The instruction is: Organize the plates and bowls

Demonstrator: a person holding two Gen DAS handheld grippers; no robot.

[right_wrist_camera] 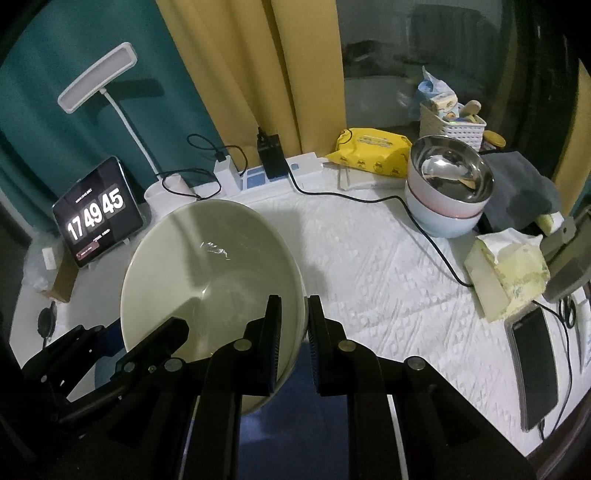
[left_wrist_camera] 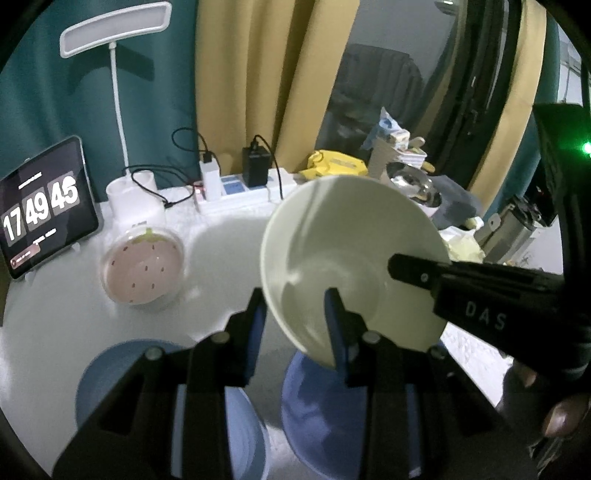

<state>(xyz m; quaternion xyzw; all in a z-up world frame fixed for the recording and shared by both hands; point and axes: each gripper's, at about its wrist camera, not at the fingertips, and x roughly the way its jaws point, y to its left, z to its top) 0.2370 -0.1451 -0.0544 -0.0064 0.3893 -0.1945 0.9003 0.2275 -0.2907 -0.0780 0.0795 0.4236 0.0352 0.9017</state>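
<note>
Black linkage arms fill the foreground of both wrist views, with the left gripper [left_wrist_camera: 297, 314] and the right gripper [right_wrist_camera: 294, 332] both clamped on opposite sides of one pale green ceramic bowl [right_wrist_camera: 207, 280], tilted and lifted clear of the white quilted table cover [right_wrist_camera: 388, 277]. Seen from the left wrist, the left jaws straddle the bowl's near-left rim, one blue-padded finger outside the wall and one inside; the right gripper's black finger reaches across from the right and lies over the far rim. Seen from the right wrist, the right jaws stand nearly together, pinching the thin rim between them. Both tools angle steeply downward toward the table.

Directly beneath the left gripper sit two blue plastic bowls [left_wrist_camera: 332, 413], both largely hidden by the linkage and cut off by the frame's lower edge. Ahead and left of the left tool rests a pink strawberry-patterned bowl [left_wrist_camera: 142, 267] under a clear cover. Beyond it stand a tablet showing a flip clock [left_wrist_camera: 40, 206] and a white desk lamp [left_wrist_camera: 114, 29]. Far right of the right gripper, a steel-lined pink bowl stacked in a pale blue one [right_wrist_camera: 448, 184] holds a utensil too dim to identify. A fingertip of the person's hand [left_wrist_camera: 561, 417] shows at the lower right edge, blurred.
</note>
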